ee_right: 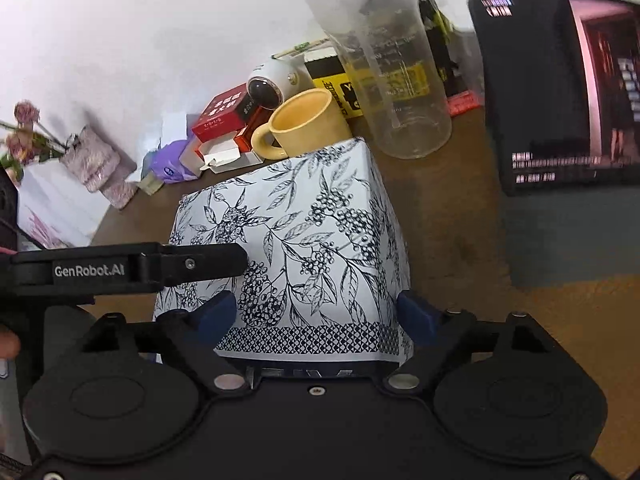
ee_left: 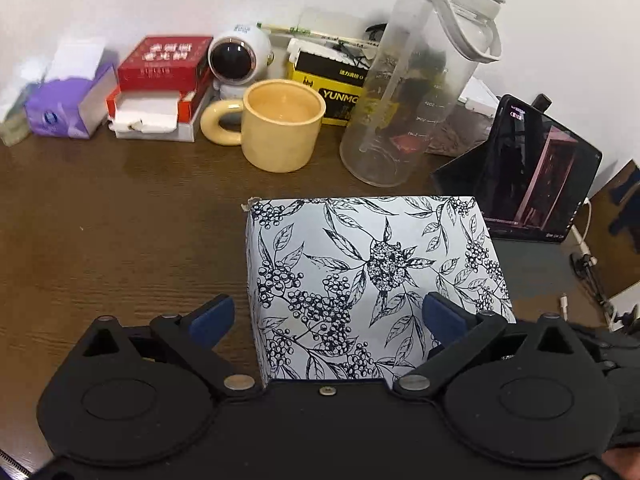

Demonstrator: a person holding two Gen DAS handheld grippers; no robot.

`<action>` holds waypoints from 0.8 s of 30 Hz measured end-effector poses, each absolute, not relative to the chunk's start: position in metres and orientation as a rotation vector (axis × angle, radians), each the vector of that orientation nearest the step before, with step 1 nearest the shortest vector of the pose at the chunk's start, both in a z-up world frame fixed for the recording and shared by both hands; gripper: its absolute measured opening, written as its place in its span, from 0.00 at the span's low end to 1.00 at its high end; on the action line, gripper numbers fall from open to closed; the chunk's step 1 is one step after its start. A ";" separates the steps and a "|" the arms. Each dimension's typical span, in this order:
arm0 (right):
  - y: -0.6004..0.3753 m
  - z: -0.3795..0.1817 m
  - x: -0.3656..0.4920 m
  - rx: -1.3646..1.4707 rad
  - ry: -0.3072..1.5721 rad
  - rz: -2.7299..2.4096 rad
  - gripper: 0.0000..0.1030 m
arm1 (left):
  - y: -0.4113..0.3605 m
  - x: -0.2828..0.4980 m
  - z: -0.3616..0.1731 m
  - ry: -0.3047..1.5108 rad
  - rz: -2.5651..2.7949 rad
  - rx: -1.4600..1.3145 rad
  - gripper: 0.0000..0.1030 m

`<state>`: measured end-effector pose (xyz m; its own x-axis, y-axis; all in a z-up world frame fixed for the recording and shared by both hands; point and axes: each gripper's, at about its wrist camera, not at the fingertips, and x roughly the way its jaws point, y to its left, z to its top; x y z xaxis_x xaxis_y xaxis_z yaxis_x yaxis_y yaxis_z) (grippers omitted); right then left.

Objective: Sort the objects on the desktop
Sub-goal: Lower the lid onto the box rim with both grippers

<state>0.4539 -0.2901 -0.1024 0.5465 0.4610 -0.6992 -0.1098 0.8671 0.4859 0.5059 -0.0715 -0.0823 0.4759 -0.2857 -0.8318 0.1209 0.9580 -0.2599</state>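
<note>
White cardboard box with navy leaf-and-berry print (ee_left: pixel 360 276) sits mid-desk before a yellow mug (ee_left: pixel 280 124) — probably light, crushable (grip its side walls). Both grippers — left (ee_left: pixel 328 320), right (ee_right: pixel 316 312) — spread wide, holding nothing.

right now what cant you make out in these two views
- Floral box: near end hidden behind each gripper's body in both wrist views.
- Left gripper: contact with the box not clear.
- Right gripper: same.
- Yellow box, left view: label blocked by the mug and clear bottle.
- Tablet, right view: blurred, cut by the edge.
</note>
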 end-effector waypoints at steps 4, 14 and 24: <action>-0.291 -0.106 0.460 0.447 0.950 0.343 0.88 | -0.061 0.515 -0.089 1.091 -0.272 -0.269 1.00; -0.297 -0.109 0.463 0.487 0.943 0.328 0.88 | -0.065 0.507 -0.070 0.973 -0.307 -0.208 0.87; -0.293 -0.110 0.443 0.448 0.959 0.327 0.85 | -0.066 0.526 -0.098 1.066 -0.254 -0.219 0.79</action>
<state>0.4428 -0.2930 -0.1102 0.5370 0.4577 -0.7086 -0.0700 0.8613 0.5033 0.5263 -0.0656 -0.0977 0.4597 -0.3094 -0.8324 0.0991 0.9494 -0.2982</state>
